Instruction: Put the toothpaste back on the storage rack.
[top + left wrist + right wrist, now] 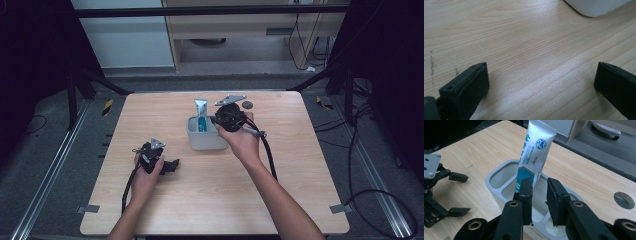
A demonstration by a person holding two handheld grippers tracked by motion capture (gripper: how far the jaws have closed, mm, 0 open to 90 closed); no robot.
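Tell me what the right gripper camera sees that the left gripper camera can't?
The right gripper view has the toothpaste tube standing in the grey holder, the right gripper with a small gap between its jaws and nothing pinched, and the left gripper farther off. The left gripper view has the left gripper's own jaws spread wide over bare wood, plus a white corner, probably the holder. Both share the wooden table.

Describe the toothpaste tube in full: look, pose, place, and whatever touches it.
The toothpaste tube is silvery white with a teal lower band, blue lettering and a round blue emblem. It stands cap end down, flat crimped end up and tilted, in the far compartment of the grey holder, leaning on the divider. The right gripper is just in front, jaws slightly apart with nothing between them.
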